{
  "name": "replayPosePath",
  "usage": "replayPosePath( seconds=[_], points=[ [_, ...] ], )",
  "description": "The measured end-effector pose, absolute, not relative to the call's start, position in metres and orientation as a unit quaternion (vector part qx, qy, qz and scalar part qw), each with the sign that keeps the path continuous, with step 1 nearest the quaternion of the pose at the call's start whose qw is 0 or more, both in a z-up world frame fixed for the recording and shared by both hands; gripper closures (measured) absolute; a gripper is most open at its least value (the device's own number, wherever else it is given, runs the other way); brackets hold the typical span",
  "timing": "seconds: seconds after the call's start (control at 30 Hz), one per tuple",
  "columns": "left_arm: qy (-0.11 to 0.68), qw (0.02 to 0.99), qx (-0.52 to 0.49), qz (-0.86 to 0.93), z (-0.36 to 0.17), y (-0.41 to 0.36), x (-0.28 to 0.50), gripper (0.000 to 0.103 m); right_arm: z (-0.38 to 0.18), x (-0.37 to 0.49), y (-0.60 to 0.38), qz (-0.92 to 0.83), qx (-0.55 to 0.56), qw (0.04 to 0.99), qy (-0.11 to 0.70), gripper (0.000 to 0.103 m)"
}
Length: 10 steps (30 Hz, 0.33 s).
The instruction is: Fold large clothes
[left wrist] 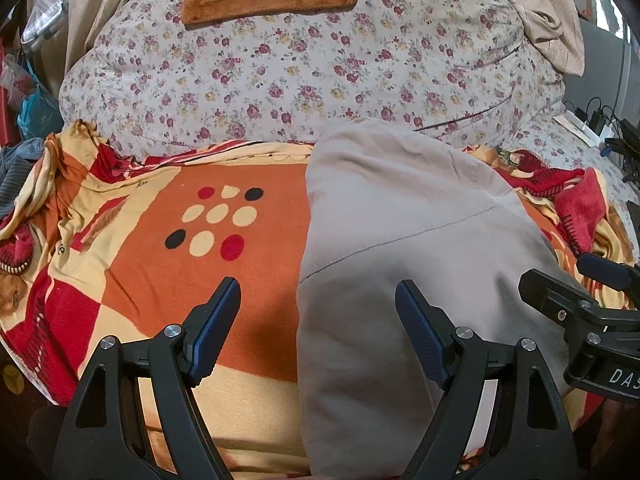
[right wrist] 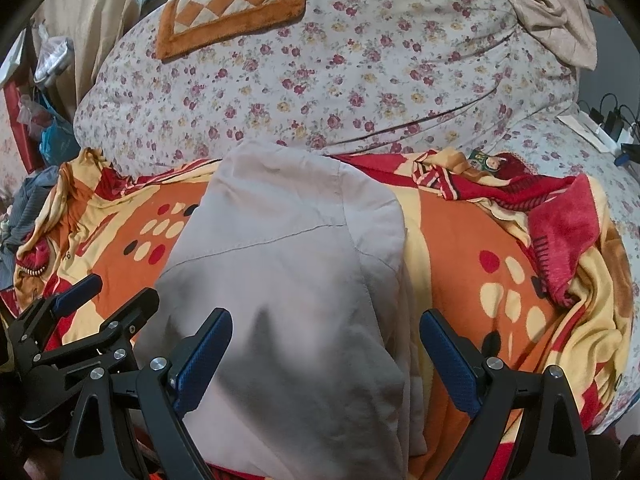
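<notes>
Both the left tongs and the right tongs are spread wide and grip nothing, low in their frames above the folded grey garment, which lies centre-frame on the orange patterned blanket on the bed.
</notes>
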<state>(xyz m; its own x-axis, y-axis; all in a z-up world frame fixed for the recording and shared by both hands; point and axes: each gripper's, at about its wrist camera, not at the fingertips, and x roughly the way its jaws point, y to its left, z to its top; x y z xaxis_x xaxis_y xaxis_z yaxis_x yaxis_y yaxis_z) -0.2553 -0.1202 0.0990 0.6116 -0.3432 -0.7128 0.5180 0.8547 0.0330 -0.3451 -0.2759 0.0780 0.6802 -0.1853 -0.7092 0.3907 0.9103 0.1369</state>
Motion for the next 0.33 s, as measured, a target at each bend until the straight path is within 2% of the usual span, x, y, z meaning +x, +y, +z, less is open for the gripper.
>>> replayPosePath(
  seconds=[0.33],
  points=[
    [0.369,0.886,0.115,-0.257,0.0958,-0.1169,-0.249,0.022,0.0759,-0.3432,-0.2744,-0.157,0.138,0.905,0.37,0.01]
  ],
)
